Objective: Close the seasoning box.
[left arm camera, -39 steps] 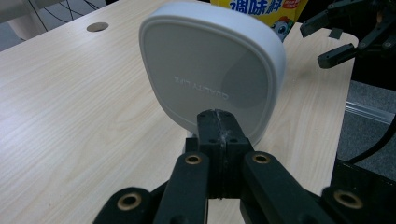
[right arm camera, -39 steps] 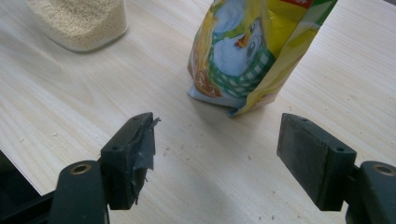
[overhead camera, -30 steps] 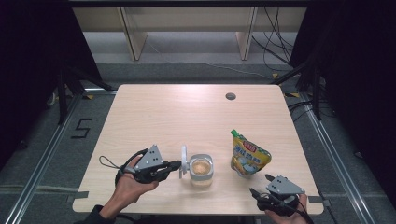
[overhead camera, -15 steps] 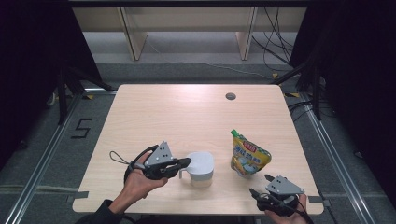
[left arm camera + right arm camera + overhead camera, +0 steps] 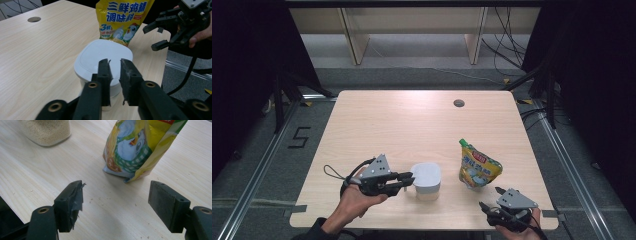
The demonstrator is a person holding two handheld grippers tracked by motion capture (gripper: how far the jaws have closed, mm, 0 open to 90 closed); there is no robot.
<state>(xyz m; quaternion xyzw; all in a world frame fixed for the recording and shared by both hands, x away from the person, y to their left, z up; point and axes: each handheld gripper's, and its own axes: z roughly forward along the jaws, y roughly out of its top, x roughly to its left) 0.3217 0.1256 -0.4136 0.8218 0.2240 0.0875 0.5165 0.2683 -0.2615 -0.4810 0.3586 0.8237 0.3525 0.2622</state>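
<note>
Container (image 5: 426, 179): clear tub of pale granules under a white rounded-square lid (image 5: 103, 56), standing near the tabletop's (image 5: 412, 120) front edge, just beside the yellow seasoning pouch (image 5: 478, 170). Left hand-held gripper (image 5: 408, 179): jaws nearly together at the lid's rim, gripping nothing, likely having pressed it closed. Right hand-held gripper (image 5: 490, 198): jaws wide, empty, waiting before the pouch.

Left gripper (image 5: 408, 180) held against lidded white tub (image 5: 426, 180) on wooden table (image 5: 412, 125), yellow pouch (image 5: 478, 170) stood just right, right gripper (image 5: 490, 198) held open near table edge
</note>
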